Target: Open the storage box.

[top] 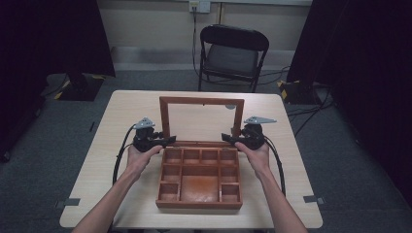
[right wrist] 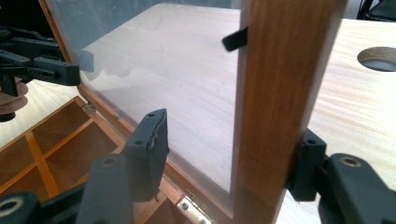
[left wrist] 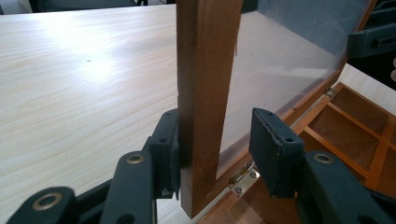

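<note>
Already the lid point(top: 201, 101) of the wooden box point(top: 199, 204) is standing upright. Both the left gripper point(left wrist: 219, 149) and right gripper point(right wrist: 229, 154) are straddling its 2 side rails, jaws apart, 1 pad touching; closing remains.

In the left gripper view the lid's side rail point(left wrist: 205, 93) runs off the top edge, and its inner face — where the right-hand pad point(left wrist: 273, 149) would meet it — cannot be made out, so contact on that side is unclear. In the right gripper view the other rail point(right wrist: 280, 107) is cut off at top and bottom, hiding most of the far pad point(right wrist: 306, 163) behind it. From the high view, both grippers' jaw tips point(top: 167, 141) are too small to tell — and 2 forearms leave the bottom edge.
</note>
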`<state>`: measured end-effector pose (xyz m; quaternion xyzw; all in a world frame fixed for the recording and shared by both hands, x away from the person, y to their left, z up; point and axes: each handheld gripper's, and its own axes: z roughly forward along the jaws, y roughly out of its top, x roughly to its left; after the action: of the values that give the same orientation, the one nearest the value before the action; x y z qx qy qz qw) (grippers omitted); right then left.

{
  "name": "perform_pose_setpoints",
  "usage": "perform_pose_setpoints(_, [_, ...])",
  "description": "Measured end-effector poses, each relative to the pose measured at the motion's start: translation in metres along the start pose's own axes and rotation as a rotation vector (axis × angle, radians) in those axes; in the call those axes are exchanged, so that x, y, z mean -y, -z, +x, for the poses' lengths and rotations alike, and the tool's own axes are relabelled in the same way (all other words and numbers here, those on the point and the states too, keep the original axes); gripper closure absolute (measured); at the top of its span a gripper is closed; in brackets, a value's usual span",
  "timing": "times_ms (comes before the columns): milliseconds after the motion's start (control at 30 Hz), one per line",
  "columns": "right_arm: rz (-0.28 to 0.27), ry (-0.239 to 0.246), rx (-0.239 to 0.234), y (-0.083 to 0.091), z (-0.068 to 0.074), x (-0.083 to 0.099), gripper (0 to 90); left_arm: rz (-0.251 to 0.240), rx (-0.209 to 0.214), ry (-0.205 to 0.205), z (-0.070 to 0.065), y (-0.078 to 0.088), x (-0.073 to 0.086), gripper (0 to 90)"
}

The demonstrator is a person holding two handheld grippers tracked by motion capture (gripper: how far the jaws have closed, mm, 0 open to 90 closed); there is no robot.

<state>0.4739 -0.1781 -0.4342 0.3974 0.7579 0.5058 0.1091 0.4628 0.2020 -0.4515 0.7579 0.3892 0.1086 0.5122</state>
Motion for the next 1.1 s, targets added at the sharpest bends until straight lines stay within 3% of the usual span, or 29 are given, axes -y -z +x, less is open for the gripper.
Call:
perform_pose_setpoints(633, [-0.002, -0.022, 0.027, -0.007, -0.006, 0.002, 43.6, 0.012, -0.013, 0.017, 0.006, 0.000, 0.002, 60.5])
perform_pose_setpoints(800, [-0.007, -0.038, 0.034, -0.011, -0.008, 0.003, 43.1, 0.009, -0.014, 0.033, 0.008, -0.002, 0.003, 60.7])
perform_pose_setpoints(900, [-0.007, -0.052, 0.031, -0.012, -0.010, 0.004, 42.8, 0.011, -0.005, 0.065, 0.010, -0.004, 0.003, 60.5])
perform_pose_setpoints(1100, [-0.009, -0.070, 0.034, -0.016, -0.014, 0.005, 41.2, 0.023, -0.010, 0.073, 0.013, -0.007, 0.002, 58.5])
